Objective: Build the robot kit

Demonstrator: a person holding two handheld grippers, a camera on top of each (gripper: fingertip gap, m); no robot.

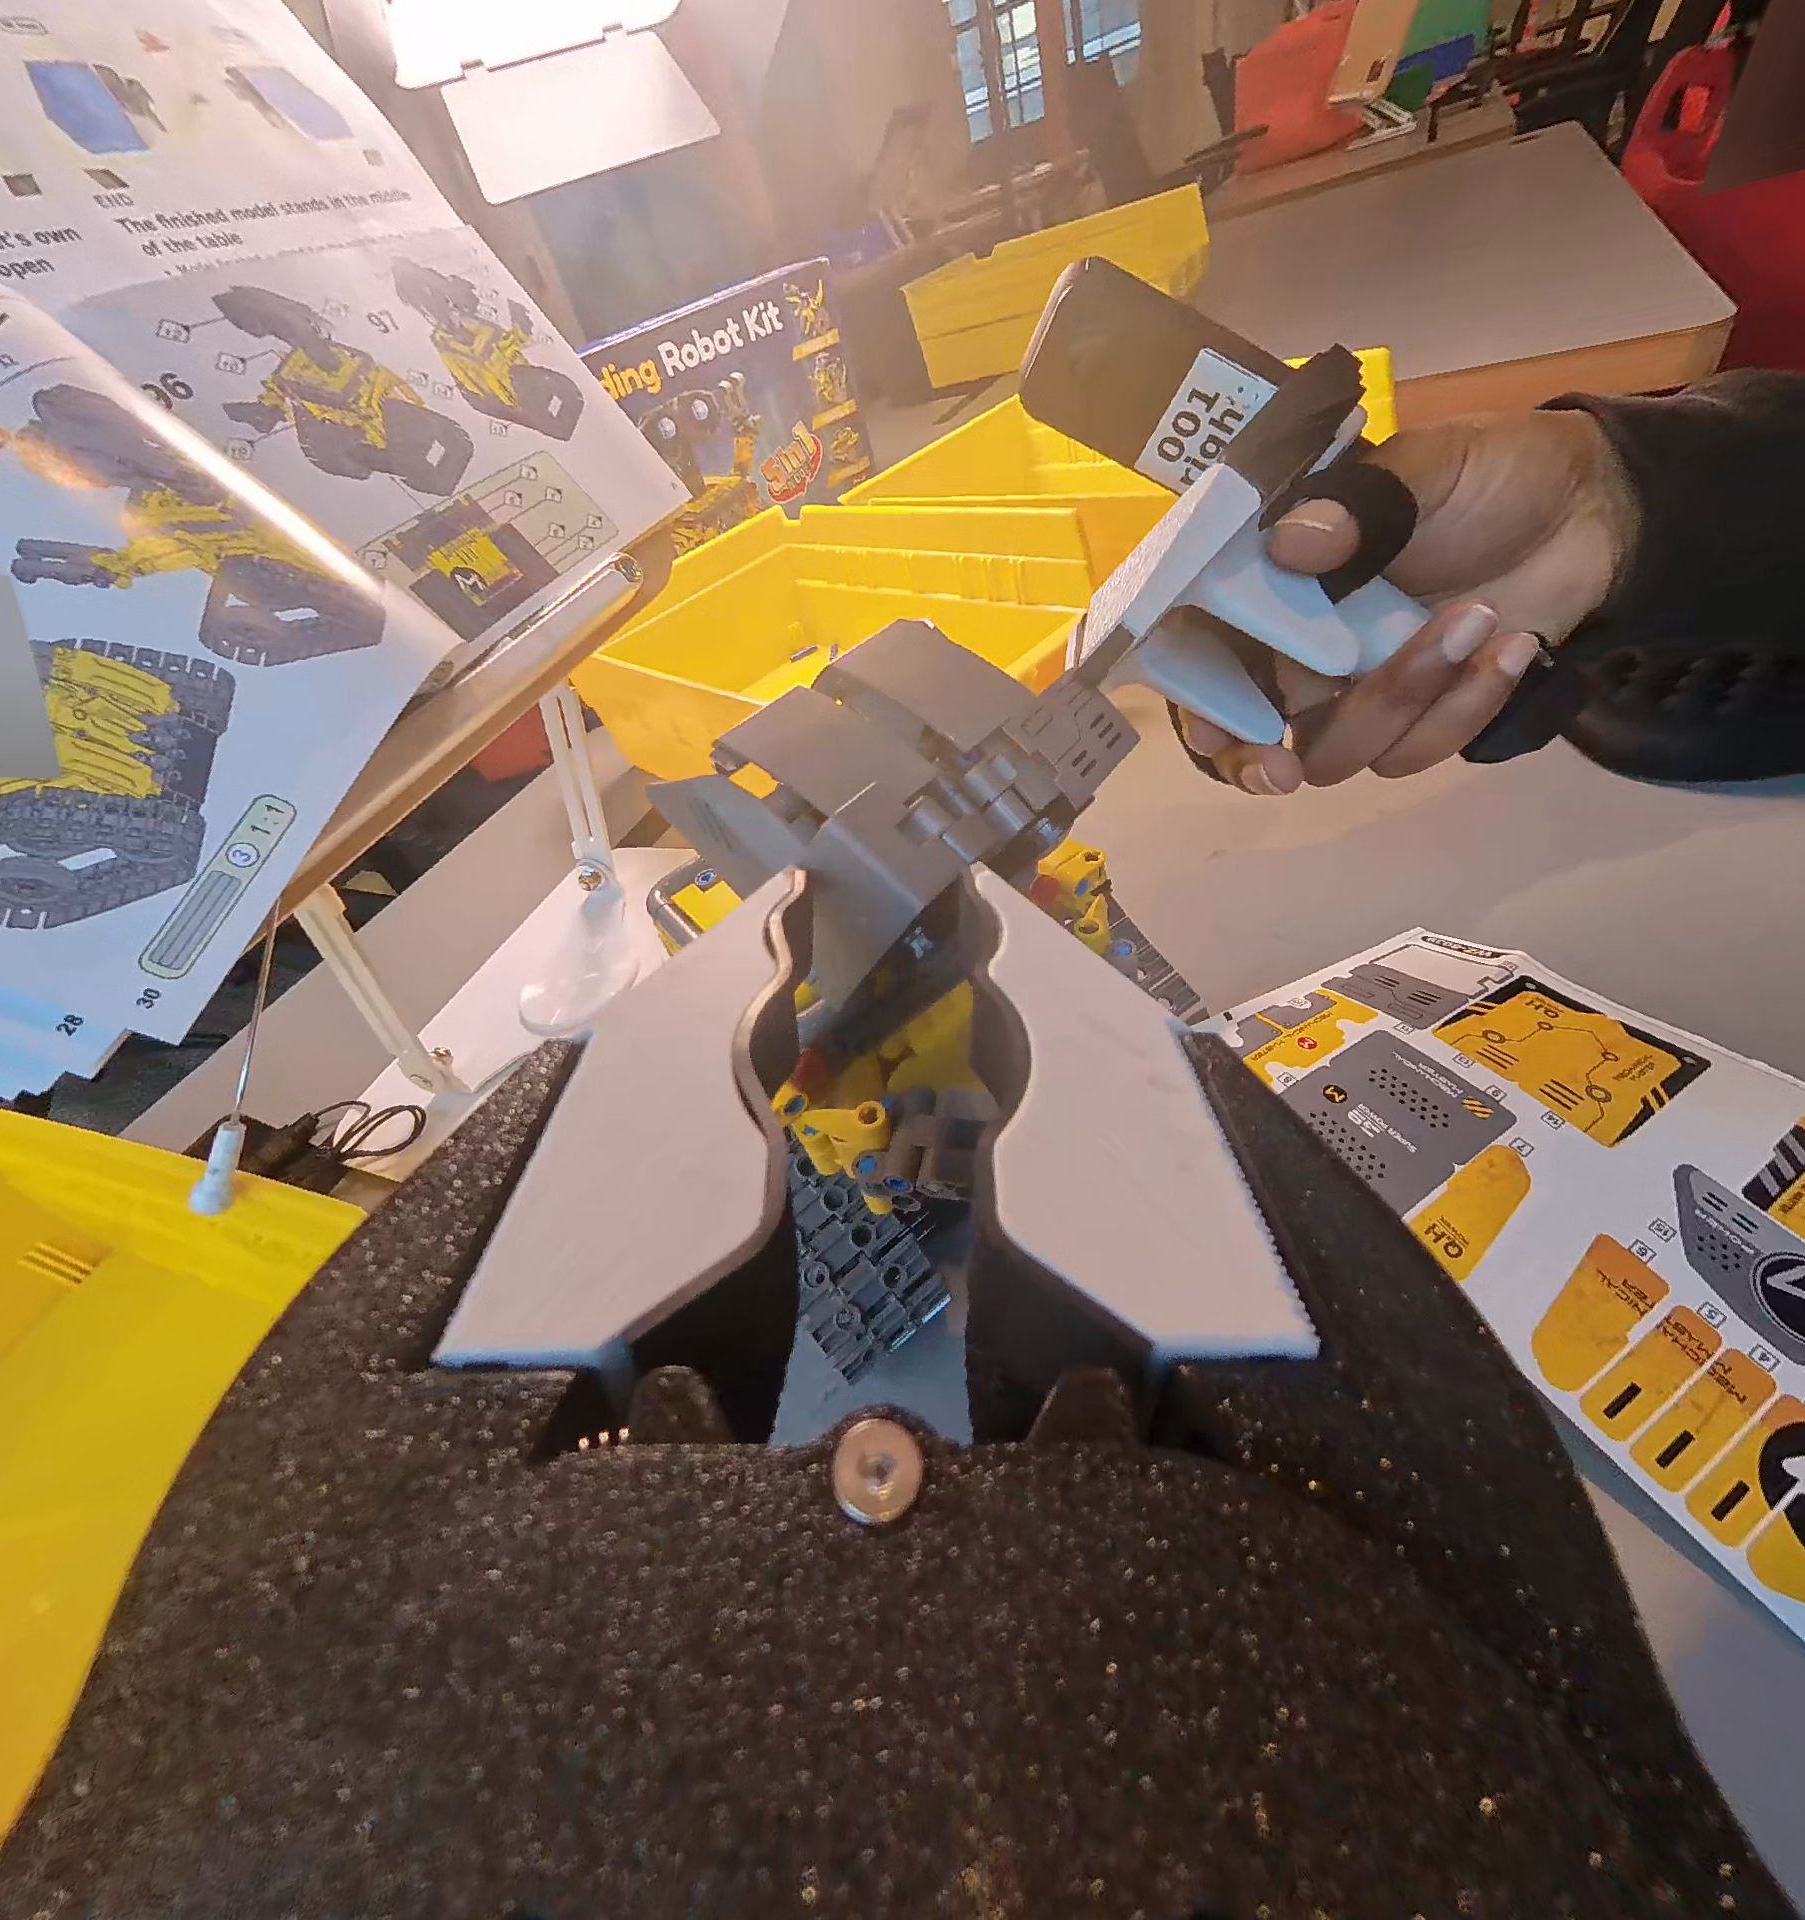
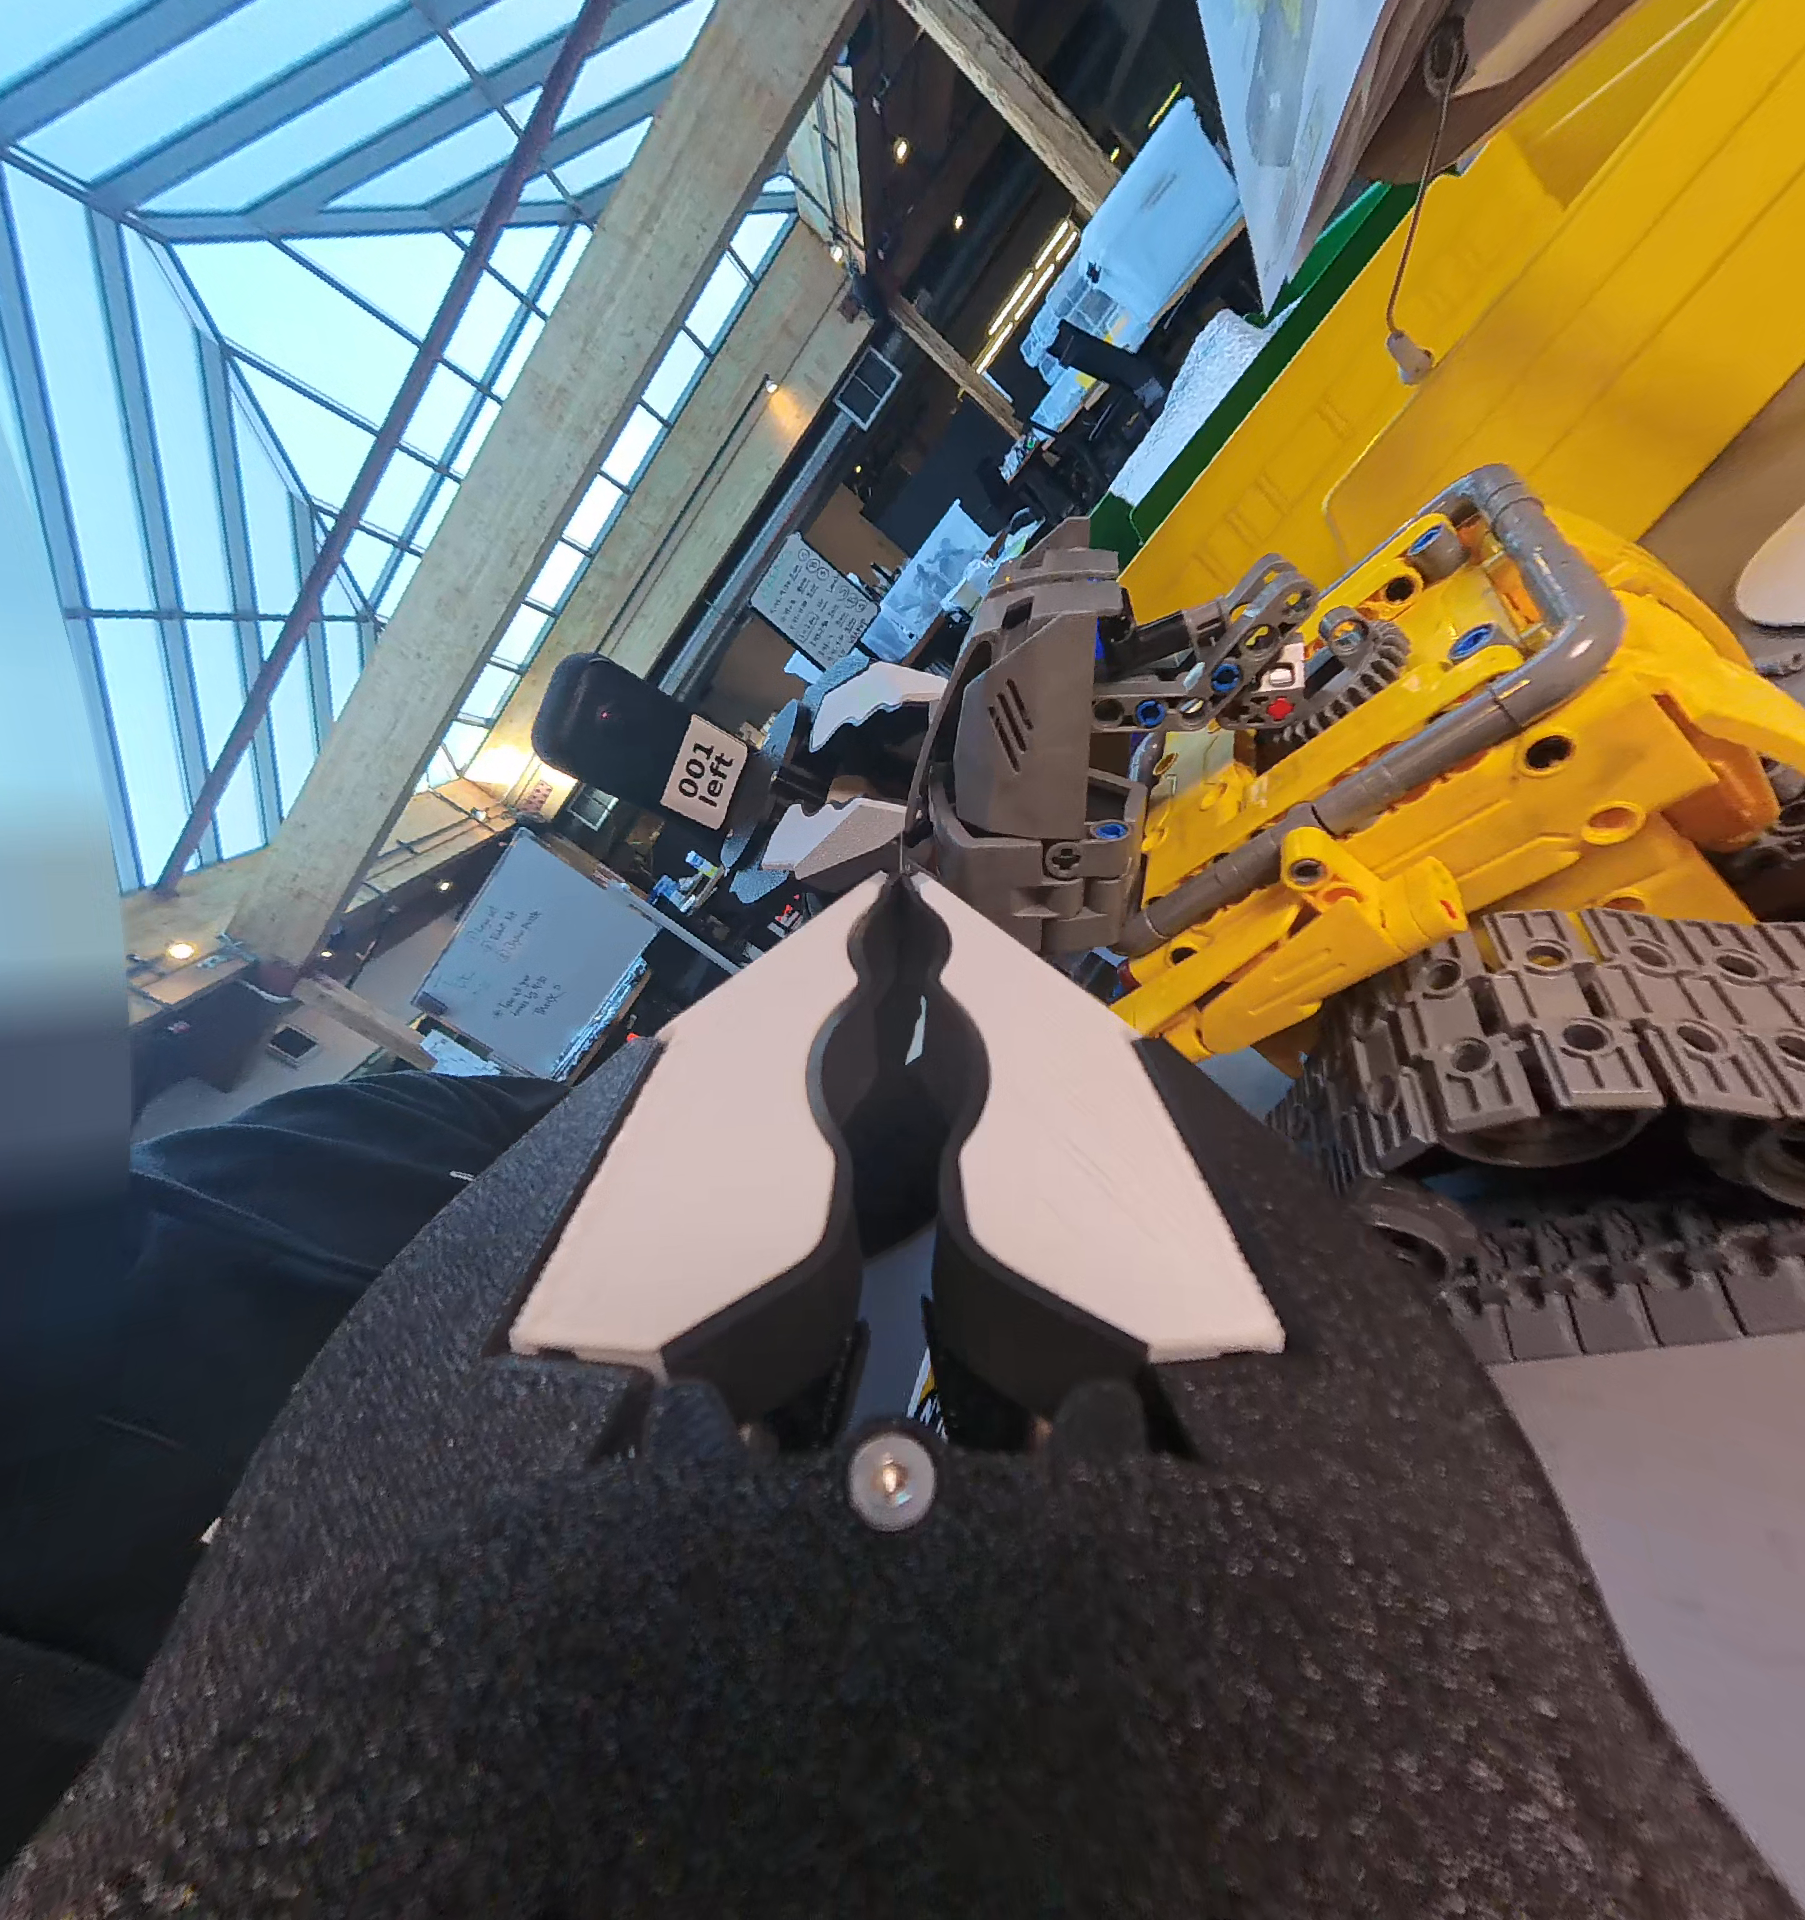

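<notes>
Left tool (image 1: 882,883): tips pinched narrow on the grey moulded-plastic shell piece (image 1: 877,769) at the top of the model; grip looks firm, prob. to steady the model from one side.
Right tool (image 2: 903,883): tips nearly together at the lower edge of the same grey shell (image 2: 1033,748), approaching from the opp. side; a thin dark sliver seems to sit betw. the tips, but can't tell if it truly grips. In the left wrist view it reaches the shell from above-right, held by a hand (image 1: 1417,623) in a dark sleeve.
Model: yellow-and-grey brick-built tracked vehicle (image 2: 1397,831), grey link treads, grey tube frame on top; stands on the bench just in front of both tools.
Booklet: open instruction booklet (image 1: 202,499) propped on a tilted stand at left, prob. angled so pages stay readable.
Sticker sheet: yellow/grey/black sheet (image 1: 1563,1195) lies flat at right, near the model.
Bins: yellow plastic sorting trays (image 1: 929,561) behind the model; kit box (image 1: 742,395) upright beyond.
Bench: pale grey flat top (image 1: 1449,862).
Room: large workshop hall, glazed roof w/ timber beams, whiteboard and cluttered desks far off.
</notes>
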